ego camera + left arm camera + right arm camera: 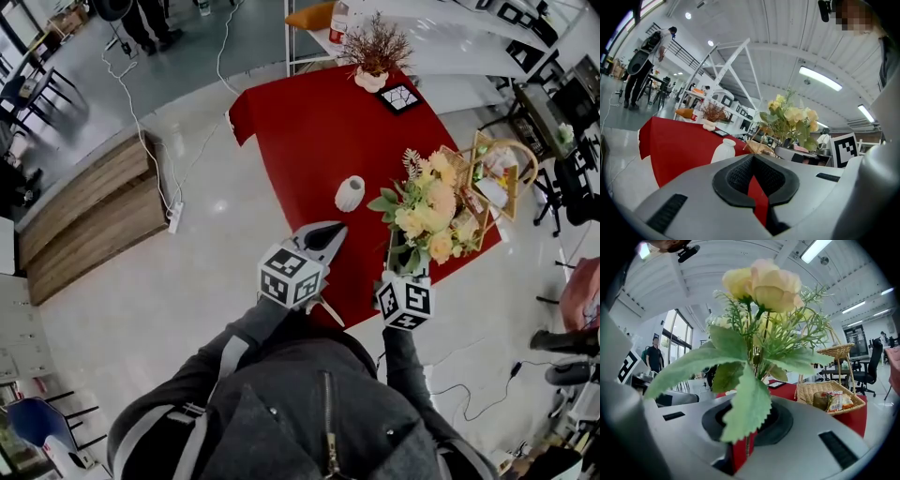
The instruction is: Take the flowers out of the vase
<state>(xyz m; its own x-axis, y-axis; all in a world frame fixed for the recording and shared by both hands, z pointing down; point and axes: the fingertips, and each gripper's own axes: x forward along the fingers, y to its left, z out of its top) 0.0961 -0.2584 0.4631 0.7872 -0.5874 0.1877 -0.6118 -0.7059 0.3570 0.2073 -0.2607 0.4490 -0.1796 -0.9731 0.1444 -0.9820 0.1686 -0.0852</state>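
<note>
Clamping the stems of the flowers [427, 214], the right hand-held gripper [401, 267] holds the bunch out of the vase, over the near right part of the red desk [309, 131], just beside a wicker basket [511, 150]. White vase [350, 193] stands mid-desk, apart from the bunch. Left hand-held gripper [323, 234] hovers at the desk's near edge, jaws together, nothing between them.
</note>
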